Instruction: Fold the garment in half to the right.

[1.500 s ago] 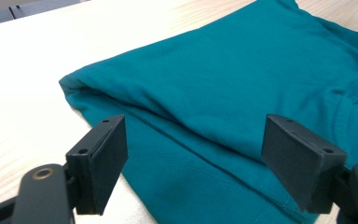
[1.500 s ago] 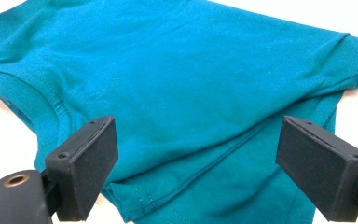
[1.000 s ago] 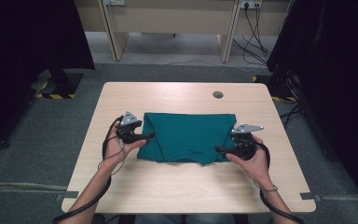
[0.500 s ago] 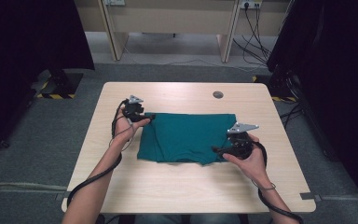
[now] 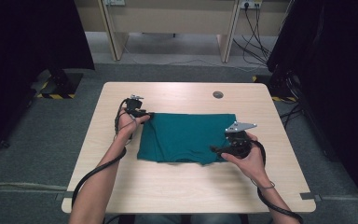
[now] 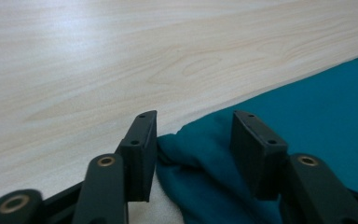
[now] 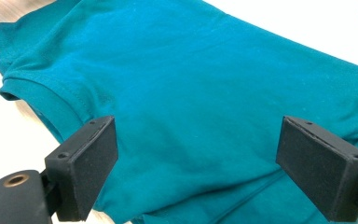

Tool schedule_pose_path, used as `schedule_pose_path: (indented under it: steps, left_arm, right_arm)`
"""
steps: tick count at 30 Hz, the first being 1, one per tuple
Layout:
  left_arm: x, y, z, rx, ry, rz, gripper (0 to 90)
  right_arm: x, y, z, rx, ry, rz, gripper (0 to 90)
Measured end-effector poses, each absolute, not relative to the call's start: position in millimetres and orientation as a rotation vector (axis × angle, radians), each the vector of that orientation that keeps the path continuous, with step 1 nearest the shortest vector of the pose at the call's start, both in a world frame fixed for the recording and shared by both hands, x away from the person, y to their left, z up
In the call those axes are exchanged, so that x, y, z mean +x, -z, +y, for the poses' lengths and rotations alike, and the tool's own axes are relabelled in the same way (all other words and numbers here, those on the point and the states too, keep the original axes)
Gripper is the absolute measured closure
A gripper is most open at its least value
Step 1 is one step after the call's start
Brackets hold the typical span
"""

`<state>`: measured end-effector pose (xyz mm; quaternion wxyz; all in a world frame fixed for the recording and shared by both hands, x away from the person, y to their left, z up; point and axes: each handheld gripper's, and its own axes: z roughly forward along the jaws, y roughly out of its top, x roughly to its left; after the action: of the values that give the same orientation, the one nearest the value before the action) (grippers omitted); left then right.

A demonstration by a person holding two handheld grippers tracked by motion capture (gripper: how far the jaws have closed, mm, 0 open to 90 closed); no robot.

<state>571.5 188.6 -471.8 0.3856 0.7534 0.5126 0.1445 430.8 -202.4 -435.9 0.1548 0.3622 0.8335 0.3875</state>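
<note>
A folded teal shirt lies flat in the middle of the wooden table. My left gripper is at its far left corner. In the left gripper view that bunched corner lies between the jaws of the left gripper; they have just been closing and stand half apart, with a gap still showing at the pads. My right gripper rests at the shirt's near right edge. In the right gripper view its gripper is wide open above the teal shirt, low over the cloth.
A round cable hole sits in the table's far right part. Bare wood runs around the shirt on all sides. Desks and cables stand beyond the far edge, dark curtains on both sides.
My left hand has moved away from me along the shirt's left edge to its far corner, and its jaws have narrowed. The right hand has stayed put.
</note>
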Motion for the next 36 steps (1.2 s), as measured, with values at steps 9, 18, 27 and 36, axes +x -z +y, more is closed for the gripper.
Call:
schedule_pose_path:
  steps: [9, 18, 27, 36]
  left_arm:
    - [572, 472, 184, 1.920, -0.319, 1.297, 74.5]
    - [565, 455, 182, 1.963, -0.380, 1.242, 76.5]
    - [557, 436, 177, 1.978, -0.427, 1.191, 77.1]
    - [554, 429, 175, 2.005, -0.448, 1.168, 77.2]
  right_arm:
    - [430, 435, -193, 1.011, -1.113, 2.411, 13.4]
    - [430, 416, -156, 0.872, -1.118, 2.460, 14.0]
    - [432, 403, -94, 0.697, -1.128, 2.529, 18.4]
    - [433, 414, -28, 0.554, -1.107, 2.634, 25.4]
